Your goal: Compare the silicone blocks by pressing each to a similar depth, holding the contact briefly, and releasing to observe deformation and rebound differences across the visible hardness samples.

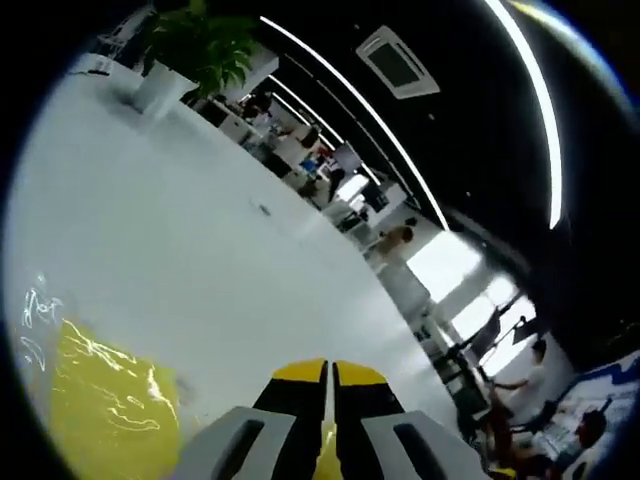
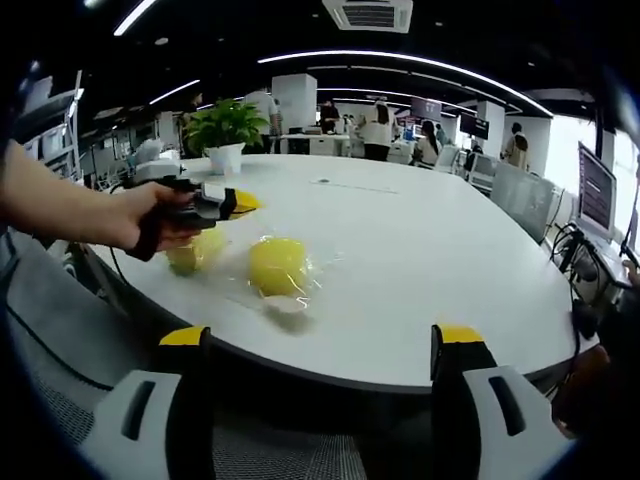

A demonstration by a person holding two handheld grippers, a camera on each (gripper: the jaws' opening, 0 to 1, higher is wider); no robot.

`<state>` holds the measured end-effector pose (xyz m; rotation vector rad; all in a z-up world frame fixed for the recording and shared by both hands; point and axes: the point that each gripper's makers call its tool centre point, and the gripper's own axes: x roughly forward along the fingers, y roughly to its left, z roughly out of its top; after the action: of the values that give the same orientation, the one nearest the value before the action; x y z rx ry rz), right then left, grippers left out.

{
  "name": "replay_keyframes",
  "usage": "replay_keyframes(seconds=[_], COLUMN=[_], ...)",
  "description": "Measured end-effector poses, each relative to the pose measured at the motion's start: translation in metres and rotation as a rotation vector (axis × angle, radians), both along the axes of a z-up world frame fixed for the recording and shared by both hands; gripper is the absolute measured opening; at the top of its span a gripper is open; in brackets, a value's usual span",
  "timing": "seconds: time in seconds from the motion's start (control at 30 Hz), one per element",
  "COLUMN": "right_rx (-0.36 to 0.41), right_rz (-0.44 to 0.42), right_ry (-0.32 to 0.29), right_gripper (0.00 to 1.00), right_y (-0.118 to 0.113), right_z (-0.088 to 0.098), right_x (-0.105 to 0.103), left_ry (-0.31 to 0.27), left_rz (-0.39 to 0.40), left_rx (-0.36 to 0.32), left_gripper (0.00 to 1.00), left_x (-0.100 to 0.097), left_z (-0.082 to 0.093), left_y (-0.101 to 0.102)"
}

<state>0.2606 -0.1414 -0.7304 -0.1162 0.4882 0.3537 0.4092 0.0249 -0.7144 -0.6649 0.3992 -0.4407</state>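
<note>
Tabletop (image 2: 420, 260): large, white, rounded edge, set in an open office; a potted plant (image 2: 225, 130) stands at its far side (also seen in the left gripper view (image 1: 185, 50)).

Silicone blocks: two yellow pieces lie near the tabletop's near edge, each under clear crinkled film. The round block (image 2: 278, 265) sits free, apart from both claws. The second block (image 2: 190, 255) lies just beside it, under the person's hand (image 2: 150, 222). In the left gripper view a yellow wrapped block (image 1: 105, 400) lies low and to the left of the jaws; contact cannot be told.

Left claw (image 1: 328, 372): jaws clenched, yellow tips together with only a thin seam between them, nothing visibly gripped. From the right gripper view it (image 2: 238, 203) is held in the hand, above the second block.

Right claw (image 2: 322, 340): released, jaws spread wide and empty, short of the tabletop edge.
</note>
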Motion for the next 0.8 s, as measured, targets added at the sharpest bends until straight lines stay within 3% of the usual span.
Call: replay_keyframes(seconds=[0.13,0.2,0.27,0.3,0.37,0.47,0.6,0.67,0.73,0.8], right_rx=[-0.003,-0.004,-0.005,-0.005,-0.007,-0.009,-0.014,-0.015,-0.019,-0.02], right_rz=[0.007,0.008,0.01,0.01,0.014,0.019,0.026,0.031,0.037,0.044], right_ry=[0.0,0.0,-0.002,-0.002,-0.002,-0.001,0.001,0.003,0.004,0.003], right_gripper=[0.84,0.84,0.84,0.84,0.84,0.84,0.84,0.84,0.84,0.85], right_y=[0.001,0.001,0.001,0.002,0.002,0.003,0.004,0.005,0.006,0.007], right_z=[0.0,0.0,0.0,0.0,0.0,-0.001,-0.001,-0.002,-0.002,-0.002], right_x=[0.0,0.0,-0.001,-0.001,-0.001,-0.001,-0.002,-0.002,-0.003,-0.003], left_ry=[-0.139,-0.179,-0.216,-0.219,-0.169,-0.172,-0.138,-0.139,-0.125,-0.12], left_rz=[-0.163,-0.2,-0.229,-0.243,-0.241,-0.23,-0.187,-0.173,-0.18,-0.184], left_rx=[0.167,0.245,0.283,0.31,0.308,0.372,0.408,0.478,0.563,0.57], left_gripper=[0.05,0.07,0.08,0.08,0.09,0.11,0.24,0.24,0.24,0.24], left_x=[-0.028,-0.042,-0.057,-0.068,-0.083,-0.103,-0.126,-0.134,-0.144,-0.155], left_z=[0.031,0.039,0.048,0.05,0.049,0.049,0.048,0.044,0.034,0.03], left_y=[0.004,0.013,0.021,0.029,0.044,0.069,0.101,0.116,0.127,0.126])
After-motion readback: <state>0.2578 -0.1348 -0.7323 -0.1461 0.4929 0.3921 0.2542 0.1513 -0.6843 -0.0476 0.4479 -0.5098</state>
